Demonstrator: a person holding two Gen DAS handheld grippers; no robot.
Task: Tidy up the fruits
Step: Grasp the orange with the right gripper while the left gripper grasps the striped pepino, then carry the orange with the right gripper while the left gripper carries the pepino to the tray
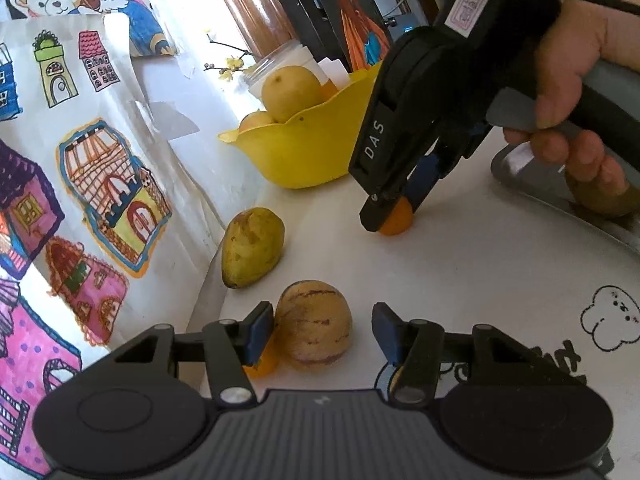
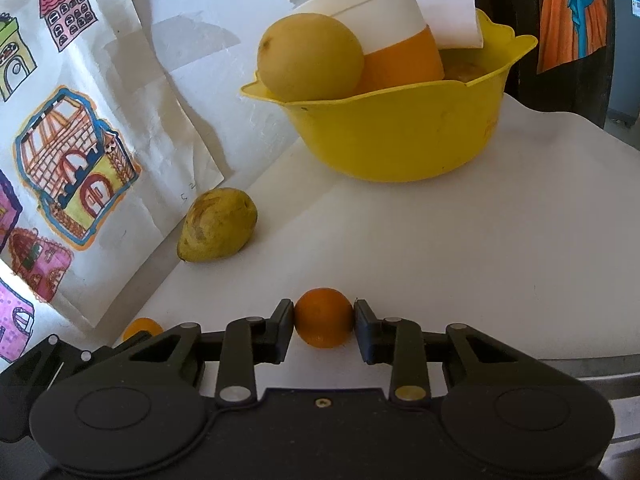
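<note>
My right gripper (image 2: 324, 318) is shut on a small orange (image 2: 323, 317) that rests on the white table; it also shows in the left wrist view (image 1: 396, 220). My left gripper (image 1: 323, 330) is open around a striped pale yellow fruit (image 1: 314, 326) without pinching it. A second small orange (image 1: 262, 362) lies by the left finger and also shows in the right wrist view (image 2: 142, 328). A yellow-green mango (image 1: 252, 252) lies beyond, near the paper edge. A yellow bowl (image 1: 304, 148) at the back holds a round yellow fruit (image 1: 290, 92) and other fruit.
A white and orange cup (image 2: 396, 44) with paper stands in the yellow bowl (image 2: 400, 136). Drawings of houses (image 1: 108, 192) cover the left side. A metal tray (image 1: 560, 192) holding a brownish fruit (image 1: 600, 200) lies at the right. A plastic jar (image 1: 276, 62) stands behind the bowl.
</note>
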